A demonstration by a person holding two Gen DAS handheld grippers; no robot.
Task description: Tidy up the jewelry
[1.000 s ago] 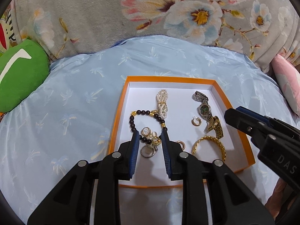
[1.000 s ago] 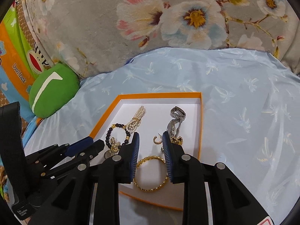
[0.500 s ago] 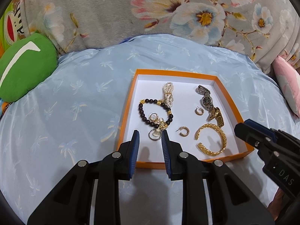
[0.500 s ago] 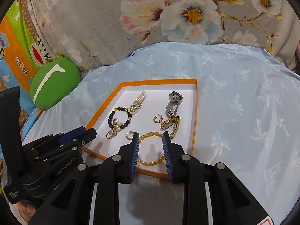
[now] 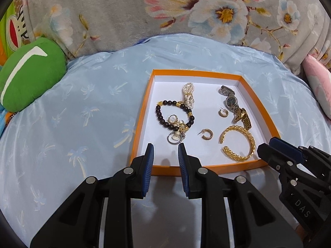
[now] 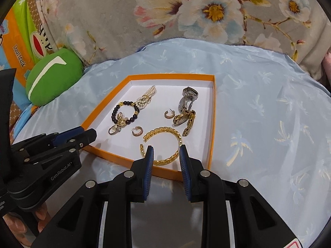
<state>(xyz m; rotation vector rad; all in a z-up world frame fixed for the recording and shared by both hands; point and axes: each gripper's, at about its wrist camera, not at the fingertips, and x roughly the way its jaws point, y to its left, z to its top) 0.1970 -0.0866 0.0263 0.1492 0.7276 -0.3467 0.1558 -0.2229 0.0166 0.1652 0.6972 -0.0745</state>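
An orange-rimmed white tray lies on a light blue bedspread. In it are a dark bead bracelet, a pearl piece, a cluster of rings, two hoop earrings, two watches and a gold cuff bangle. My left gripper is open and empty above the tray's near edge. My right gripper is open and empty just above the bangle's near side.
A green cushion lies at the left. A grey floral blanket rises behind the bedspread. A pink pillow sits at the right. Each gripper shows in the other's view: the right, the left.
Both grippers have pulled back from the tray towards its near edge. The jewelry has stayed in place. Both stay open and empty.
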